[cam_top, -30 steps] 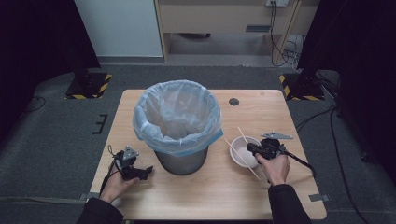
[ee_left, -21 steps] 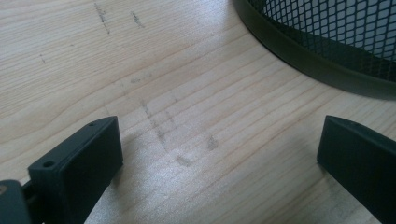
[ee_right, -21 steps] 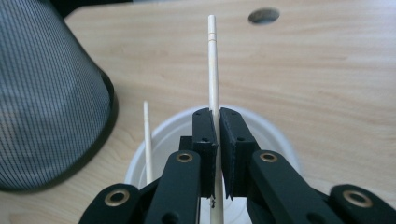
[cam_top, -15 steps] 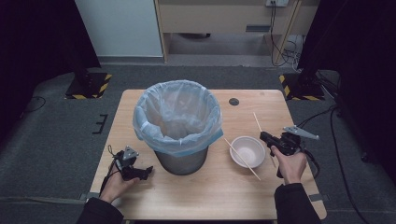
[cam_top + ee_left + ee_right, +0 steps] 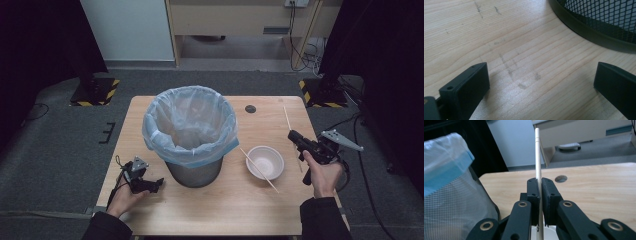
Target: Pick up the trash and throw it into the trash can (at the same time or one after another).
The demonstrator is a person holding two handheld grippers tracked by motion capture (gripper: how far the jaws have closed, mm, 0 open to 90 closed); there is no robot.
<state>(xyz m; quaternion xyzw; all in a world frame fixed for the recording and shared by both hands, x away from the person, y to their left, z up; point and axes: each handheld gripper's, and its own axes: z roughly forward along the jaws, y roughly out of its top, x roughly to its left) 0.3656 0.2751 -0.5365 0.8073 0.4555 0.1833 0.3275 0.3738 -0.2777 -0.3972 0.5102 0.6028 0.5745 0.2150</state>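
**Operator:** What is my right claw doing?

**Manual:** Your right claw [image 5: 295, 136] is gripping one chopstick [image 5: 538, 157], with both jaws pressed flat against it. In the right gripper view, the stick is running up between the jaws and rising well above them. You are holding it over the right side of the surface [image 5: 230, 200], apart from the white bowl [image 5: 265, 162].

**Operator:** And the second stick?

**Manual:** The other chopstick [image 5: 259, 170] is lying slantwise across the bowl, one end resting on the surface in front of it.

**Operator:** And the left side?

**Manual:** Your left claw [image 5: 156, 184] is resting low on the surface with its jaws spread wide and nothing between them. It is sitting just beside the base of the mesh bin [image 5: 599, 22], which is wearing a pale blue liner [image 5: 190, 125].
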